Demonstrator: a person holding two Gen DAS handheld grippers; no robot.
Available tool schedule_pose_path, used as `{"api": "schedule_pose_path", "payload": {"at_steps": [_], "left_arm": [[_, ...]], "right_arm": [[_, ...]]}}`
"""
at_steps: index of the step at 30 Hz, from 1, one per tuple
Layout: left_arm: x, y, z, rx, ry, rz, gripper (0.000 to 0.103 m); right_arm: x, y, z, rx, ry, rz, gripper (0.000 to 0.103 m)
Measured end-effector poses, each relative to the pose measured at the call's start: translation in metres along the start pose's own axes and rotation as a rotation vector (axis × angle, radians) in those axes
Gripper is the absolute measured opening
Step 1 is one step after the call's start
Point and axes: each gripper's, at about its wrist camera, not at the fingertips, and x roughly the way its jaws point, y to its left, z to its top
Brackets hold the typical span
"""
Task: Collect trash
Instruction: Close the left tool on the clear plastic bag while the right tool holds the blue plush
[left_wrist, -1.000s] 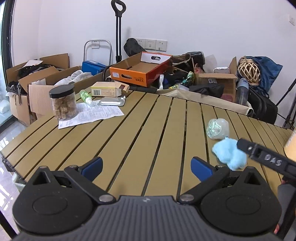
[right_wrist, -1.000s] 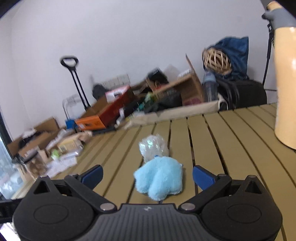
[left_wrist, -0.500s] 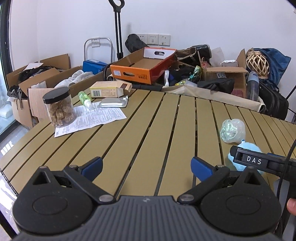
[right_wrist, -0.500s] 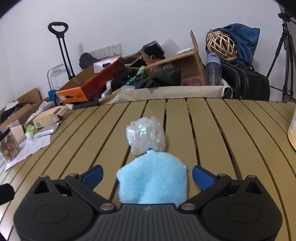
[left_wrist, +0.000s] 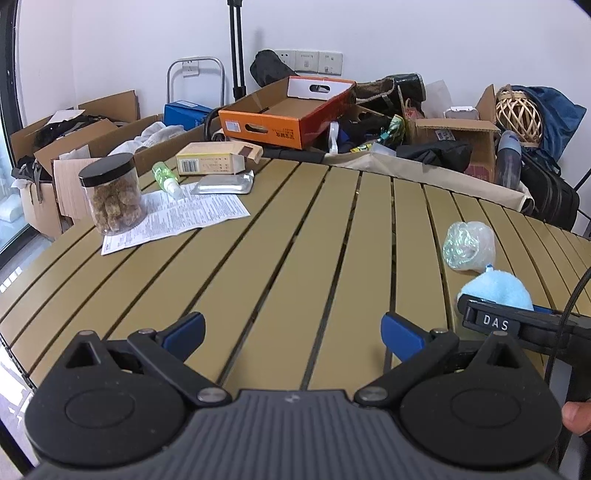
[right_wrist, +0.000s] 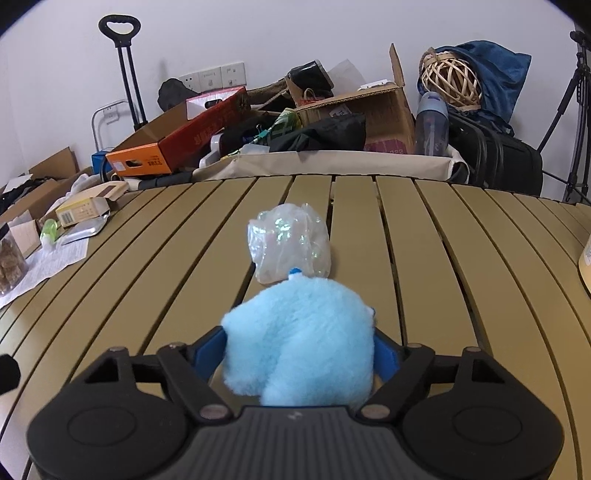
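A fluffy light-blue ball (right_wrist: 299, 343) lies on the slatted tan table (right_wrist: 424, 258), and a crumpled clear plastic bag (right_wrist: 290, 245) touches its far side. My right gripper (right_wrist: 299, 352) is closing around the ball; both blue pads press into its sides and bunch the fluff up. In the left wrist view the ball (left_wrist: 496, 290) and bag (left_wrist: 469, 245) sit at the right, with a black finger (left_wrist: 491, 320) of the right gripper against the ball. My left gripper (left_wrist: 291, 332) hovers open over bare slats, nothing between its pads.
At the table's far left stand a jar with a black lid (left_wrist: 110, 194), a printed sheet (left_wrist: 177, 218), a small green bottle (left_wrist: 166, 177), a foil pack (left_wrist: 225, 184) and a yellow carton (left_wrist: 214, 158). Cardboard boxes and bags crowd the floor behind. A tan container's edge (right_wrist: 585, 262) shows at right.
The right gripper's pads have come in from wide apart onto the blue ball, which now fills the gap and looks bunched. Both grippers moved a little forward over the table.
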Motion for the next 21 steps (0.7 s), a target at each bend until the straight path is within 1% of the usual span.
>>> {"api": "schedule_pose_path", "payload": {"at_steps": [3,6,11,14,17,21], "left_arm": [[-0.001,-0.006,-0.001,0.004,0.011,-0.005,0.103],[-0.004,-0.013,0.0,0.009,0.013,-0.011,0.103],[-0.01,-0.032,0.006,0.026,-0.004,-0.021,0.103],[-0.012,-0.046,0.012,0.032,-0.014,-0.039,0.103],[-0.011,-0.06,0.017,0.018,-0.015,-0.049,0.103],[-0.005,-0.08,0.024,0.002,-0.004,-0.079,0.103]], "right_arm": [[-0.001,-0.001,-0.001,-0.001,-0.005,0.003,0.076],[-0.004,-0.009,-0.001,0.049,-0.017,0.035,0.071],[-0.014,-0.027,0.002,0.144,-0.059,0.098,0.07],[-0.023,-0.043,0.005,0.208,-0.097,0.118,0.07],[-0.03,-0.063,0.009,0.262,-0.124,0.119,0.07],[-0.041,-0.093,0.011,0.306,-0.171,0.096,0.07]]}}
